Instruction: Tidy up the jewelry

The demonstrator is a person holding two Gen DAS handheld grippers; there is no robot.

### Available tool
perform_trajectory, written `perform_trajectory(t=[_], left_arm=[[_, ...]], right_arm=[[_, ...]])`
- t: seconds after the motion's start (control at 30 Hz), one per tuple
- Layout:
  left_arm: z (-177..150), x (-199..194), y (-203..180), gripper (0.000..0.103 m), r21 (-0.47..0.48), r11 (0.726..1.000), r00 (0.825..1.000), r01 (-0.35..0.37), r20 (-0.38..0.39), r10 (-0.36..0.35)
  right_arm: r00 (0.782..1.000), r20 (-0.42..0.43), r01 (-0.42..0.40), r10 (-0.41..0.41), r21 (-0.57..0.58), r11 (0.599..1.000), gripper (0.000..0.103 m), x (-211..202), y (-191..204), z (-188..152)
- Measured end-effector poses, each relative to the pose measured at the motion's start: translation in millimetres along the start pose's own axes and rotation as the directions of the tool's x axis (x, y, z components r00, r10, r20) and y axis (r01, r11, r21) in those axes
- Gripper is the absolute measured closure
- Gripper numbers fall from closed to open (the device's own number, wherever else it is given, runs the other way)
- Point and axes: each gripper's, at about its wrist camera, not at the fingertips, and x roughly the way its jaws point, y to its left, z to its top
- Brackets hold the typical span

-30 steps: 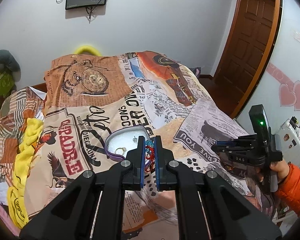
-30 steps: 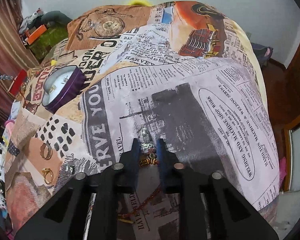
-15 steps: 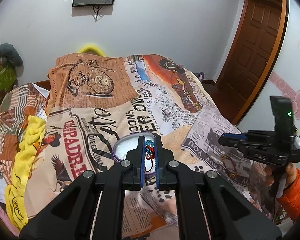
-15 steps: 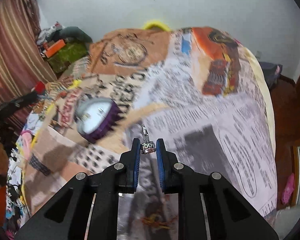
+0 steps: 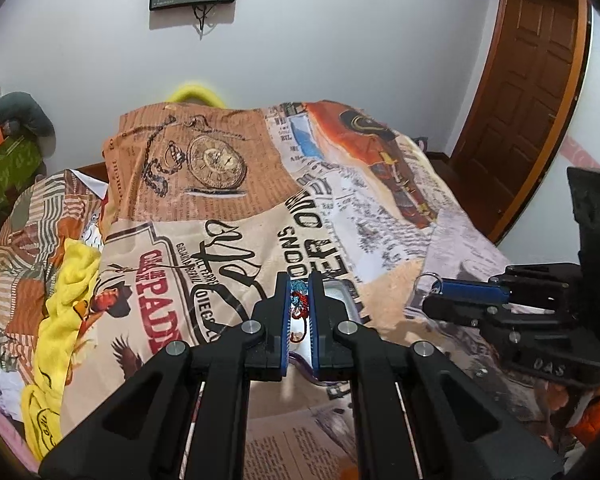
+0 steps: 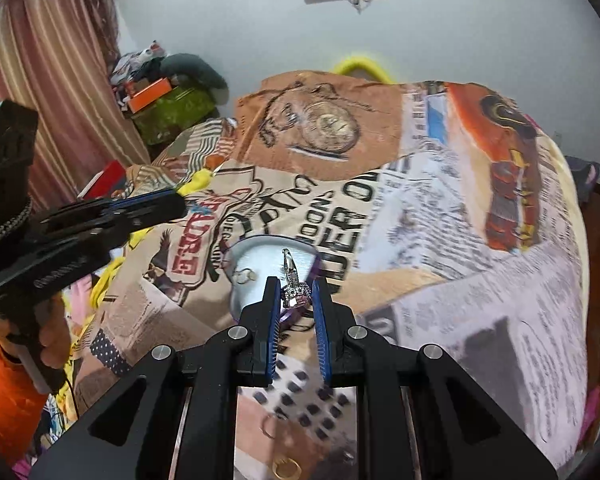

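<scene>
Right hand-held gripper (image 6: 295, 295) pinching silver ring (image 6: 294, 289), poised over purple tin (image 6: 256, 258) on bed (image 6: 480, 280). Left hand-held gripper (image 5: 299, 304) clamped on beaded piece (image 5: 298, 307) above same tin. One ring (image 6: 245, 277) already inside; my guess, early-middle: gold rings (image 6: 286, 470) on bed left.

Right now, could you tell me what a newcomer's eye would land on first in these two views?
Probably the loud newspaper-print bedspread filling both views, with its big pocket-watch picture near the far end. Next, the purple box at mid-bed, white inside with a ring in it. Both tools meet over it: the left tool grips a red and blue trinket, and the right tool pinches a sparkly silver charm.
</scene>
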Motion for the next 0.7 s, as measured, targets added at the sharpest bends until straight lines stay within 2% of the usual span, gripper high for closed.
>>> perform_trajectory(t=[0.27,0.47,0.7], left_arm=[[-6.0,36.5,9.4,0.096,-0.011,1.0,0.998,0.019,-0.061,-0.019],[-11.9,58.7,18.9,0.096,-0.046,0.997,0.99,0.066,-0.12,-0.071],[-18.6,75.3,17.5,0.096,-0.023,0.997,0.983,0.075,-0.169,-0.078]], right_arm=[[0.997,-0.074,-0.024,0.022,-0.026,0.999,0.089,37.6,12.8,7.3],[0.992,-0.127,-0.015,0.005,-0.076,0.997,0.089,57.0,21.3,7.1],[0.984,-0.176,-0.011,-0.012,-0.132,0.991,0.089,75.2,31.0,4.9]])
